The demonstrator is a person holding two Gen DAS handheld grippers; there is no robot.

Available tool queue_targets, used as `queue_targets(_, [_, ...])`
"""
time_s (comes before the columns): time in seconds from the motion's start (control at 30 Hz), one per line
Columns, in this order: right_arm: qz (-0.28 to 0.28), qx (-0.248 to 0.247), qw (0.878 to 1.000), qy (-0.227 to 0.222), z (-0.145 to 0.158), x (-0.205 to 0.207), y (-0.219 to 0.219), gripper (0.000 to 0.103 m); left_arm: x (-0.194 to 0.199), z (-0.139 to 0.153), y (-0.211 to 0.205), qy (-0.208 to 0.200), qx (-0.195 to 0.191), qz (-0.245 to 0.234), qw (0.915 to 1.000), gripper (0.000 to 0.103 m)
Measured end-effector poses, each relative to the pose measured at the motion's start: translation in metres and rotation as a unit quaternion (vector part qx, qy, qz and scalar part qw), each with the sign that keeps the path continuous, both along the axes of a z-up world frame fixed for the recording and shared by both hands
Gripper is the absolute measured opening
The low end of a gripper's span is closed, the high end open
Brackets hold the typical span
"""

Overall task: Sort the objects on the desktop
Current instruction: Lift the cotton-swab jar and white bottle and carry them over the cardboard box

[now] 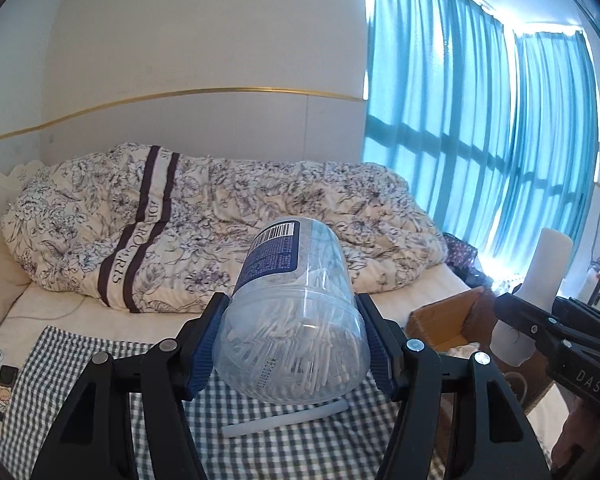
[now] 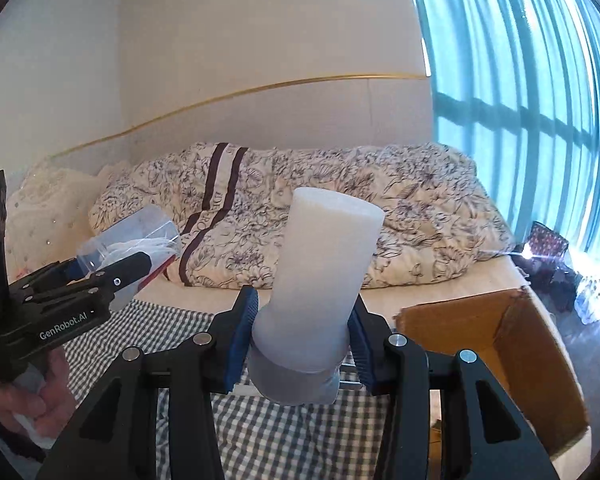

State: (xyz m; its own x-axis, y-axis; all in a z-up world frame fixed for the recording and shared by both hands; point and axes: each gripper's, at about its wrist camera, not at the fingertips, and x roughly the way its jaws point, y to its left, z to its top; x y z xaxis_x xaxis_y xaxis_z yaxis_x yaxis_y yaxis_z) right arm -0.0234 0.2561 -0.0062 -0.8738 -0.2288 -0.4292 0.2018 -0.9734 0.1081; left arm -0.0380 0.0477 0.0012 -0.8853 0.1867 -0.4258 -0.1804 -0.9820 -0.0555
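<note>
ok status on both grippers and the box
Left gripper clamps cotton swab jar. Right gripper clamps white bottle. Cardboard box open at right, nothing blocking.

Left claw (image 1: 292, 344): jaws partway apart, blue pads (image 1: 204, 344) pressed on both sides of a clear cotton swab jar (image 1: 296, 320), which is tilted with its base pointing away, up off the counter. Claw aims slightly downward.

Right claw (image 2: 300, 340): narrower gap, pads (image 2: 240, 340) clamped on the lower end of a white cylindrical bottle (image 2: 320, 280), top leaning away. Same shallow downward pitch.

Both claws side by side, near but apart. Right wrist view shows the left hand (image 2: 40, 396) wrapped around its handle; left wrist view shows fingers of the right hand (image 1: 580, 428) under the right handle.
</note>
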Motion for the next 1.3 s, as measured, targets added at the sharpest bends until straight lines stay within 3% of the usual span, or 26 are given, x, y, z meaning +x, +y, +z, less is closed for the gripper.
queue_targets(0.63, [-0.081,0.017,0.996,0.016,0.017,0.025,0.078,0.043,0.005,0.022,0.096,0.028,-0.001,-0.091,0.9955,0.065])
queue_targets(1.07, [-0.162,0.009,0.987,-0.018,-0.001,0.037,0.142,0.043,-0.012,0.008,0.153,-0.001,0.009,-0.160,0.9870,0.065])
queue_targets(1.3, [-0.187,0.009,0.982,-0.031,-0.004,0.038,0.163,0.043,-0.017,-0.002,0.182,-0.016,-0.008,-0.195,0.9805,0.065])
